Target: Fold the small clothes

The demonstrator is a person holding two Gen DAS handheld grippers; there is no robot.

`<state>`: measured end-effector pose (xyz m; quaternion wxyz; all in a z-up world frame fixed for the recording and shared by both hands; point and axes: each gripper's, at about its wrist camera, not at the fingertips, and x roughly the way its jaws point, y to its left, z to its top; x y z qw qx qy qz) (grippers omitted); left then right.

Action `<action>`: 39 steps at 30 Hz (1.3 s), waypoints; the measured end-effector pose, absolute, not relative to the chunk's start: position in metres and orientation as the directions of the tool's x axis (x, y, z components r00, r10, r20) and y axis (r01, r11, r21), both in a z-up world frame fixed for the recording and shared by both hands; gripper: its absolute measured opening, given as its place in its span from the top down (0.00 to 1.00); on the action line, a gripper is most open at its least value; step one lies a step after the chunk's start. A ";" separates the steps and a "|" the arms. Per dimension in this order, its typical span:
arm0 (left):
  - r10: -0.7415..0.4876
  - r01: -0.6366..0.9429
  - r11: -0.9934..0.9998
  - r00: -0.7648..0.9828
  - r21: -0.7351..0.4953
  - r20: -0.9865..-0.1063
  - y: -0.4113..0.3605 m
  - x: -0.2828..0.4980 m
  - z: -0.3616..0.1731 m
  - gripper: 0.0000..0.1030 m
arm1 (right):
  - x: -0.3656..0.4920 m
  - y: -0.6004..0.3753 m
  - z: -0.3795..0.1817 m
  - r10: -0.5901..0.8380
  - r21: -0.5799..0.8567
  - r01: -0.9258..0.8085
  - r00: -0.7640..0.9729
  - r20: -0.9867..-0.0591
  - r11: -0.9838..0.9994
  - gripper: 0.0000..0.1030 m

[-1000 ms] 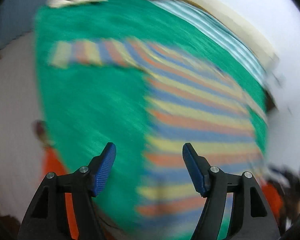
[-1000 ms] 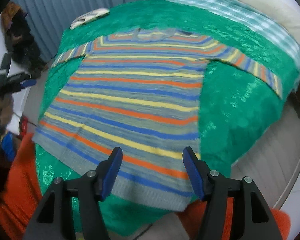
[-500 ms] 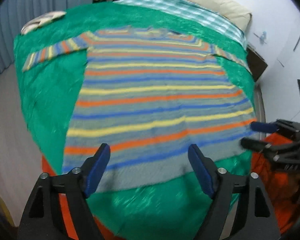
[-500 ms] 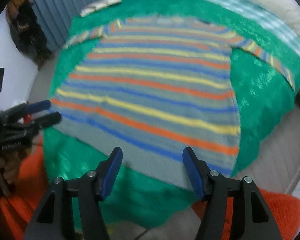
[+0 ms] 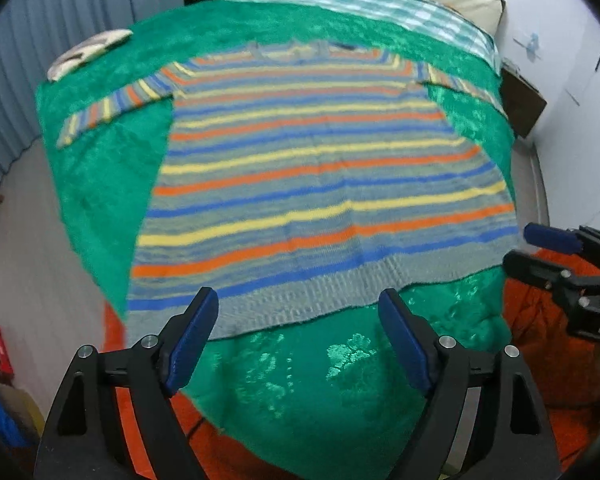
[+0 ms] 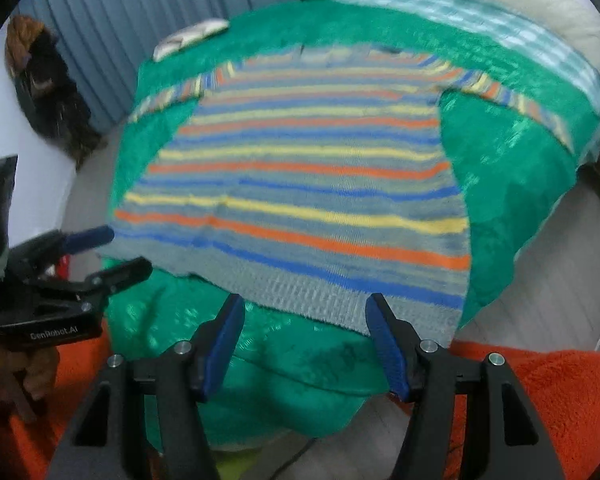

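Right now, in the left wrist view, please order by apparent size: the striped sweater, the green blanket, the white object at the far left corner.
1. green blanket, though partly covered
2. striped sweater
3. white object, clearly smallest, though it lies farthest from the camera

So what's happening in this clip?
A person holds two grippers over a bed. A striped sweater lies spread flat, sleeves out, on a green blanket. The left gripper and right gripper are both open near the hem, gripping nothing. No fold has been made yet.
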<state>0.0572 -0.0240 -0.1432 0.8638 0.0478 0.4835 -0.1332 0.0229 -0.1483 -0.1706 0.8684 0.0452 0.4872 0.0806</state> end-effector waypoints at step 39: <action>-0.102 0.176 0.984 0.580 0.001 -0.808 0.000 0.102 -0.107 0.07 | 0.033 -0.208 -0.097 0.201 0.315 0.040 0.691 -0.694 0.948 0.32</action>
